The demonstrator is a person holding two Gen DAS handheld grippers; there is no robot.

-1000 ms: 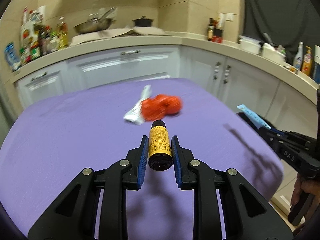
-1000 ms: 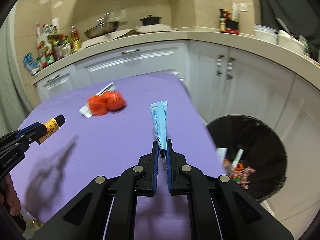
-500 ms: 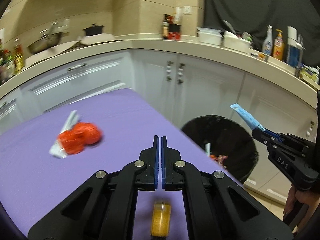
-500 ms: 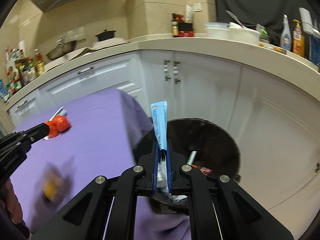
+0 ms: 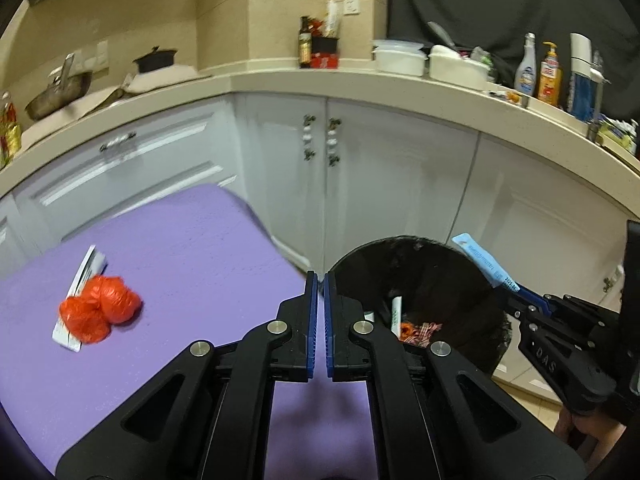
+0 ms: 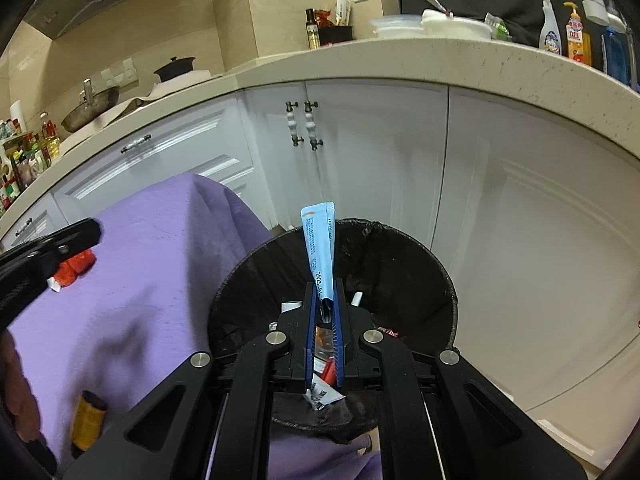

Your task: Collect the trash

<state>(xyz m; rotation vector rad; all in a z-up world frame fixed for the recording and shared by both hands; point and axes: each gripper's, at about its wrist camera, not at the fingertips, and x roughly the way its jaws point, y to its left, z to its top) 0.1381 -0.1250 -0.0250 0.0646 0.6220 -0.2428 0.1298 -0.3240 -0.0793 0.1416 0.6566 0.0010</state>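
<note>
My left gripper (image 5: 320, 280) is shut and empty above the right edge of the purple table (image 5: 192, 248). The small brown bottle (image 6: 86, 420) with a yellow label lies on the cloth near the table's front. A crumpled red bag (image 5: 100, 312) lies on a white wrapper (image 5: 86, 268) at the left. My right gripper (image 6: 323, 292) hovers over the black bin (image 6: 400, 248). Its jaws are opening, with a light blue sachet (image 6: 320, 248) still standing upright between the pads. The left wrist view shows that sachet (image 5: 480, 260) above the bin (image 5: 420, 280).
The bin stands on the floor between the table and white corner cabinets (image 5: 360, 184) and holds several wrappers. A curved countertop (image 5: 400, 84) above carries bottles, white tubs and a pan. A hand (image 6: 16, 392) shows at the lower left of the right wrist view.
The left gripper let the brown bottle go and shut; the bottle now lies on the cloth. Both grippers swung right, from over the table to the bin, the right still carrying the sachet.
</note>
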